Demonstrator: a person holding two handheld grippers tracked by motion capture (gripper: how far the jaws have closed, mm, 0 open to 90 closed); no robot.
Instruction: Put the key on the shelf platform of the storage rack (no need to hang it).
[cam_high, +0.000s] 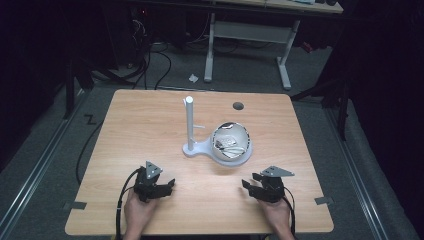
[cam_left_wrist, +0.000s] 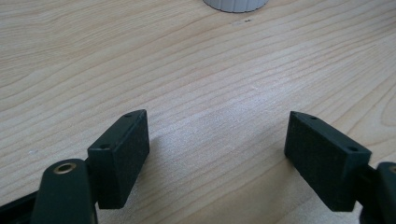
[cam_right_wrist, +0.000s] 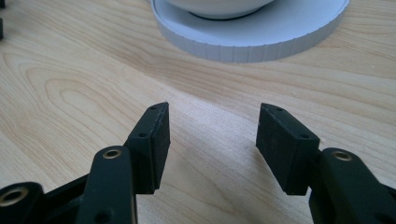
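A white stand (cam_high: 200, 148) with an upright post (cam_high: 190, 122) and a round base (cam_right_wrist: 261, 35) sits mid-table. A white bowl (cam_high: 230, 140) rests tilted on that base, with small pale items inside. My left gripper (cam_high: 167, 186) lies near the front edge at the left, held by a hand; its jaws stand wide apart over bare wood (cam_left_wrist: 217, 135), nothing between them. My right gripper (cam_high: 249, 182) lies at the front right, in front of the base. Its jaws are apart with only wood between them (cam_right_wrist: 212, 135).
The wooden table (cam_high: 150, 125) has a dark cable hole (cam_high: 238, 105) at the back right. Cables trail from both grippers over the front edge. Behind the table stand a white desk frame (cam_high: 250, 35) and floor cables (cam_high: 150, 65).
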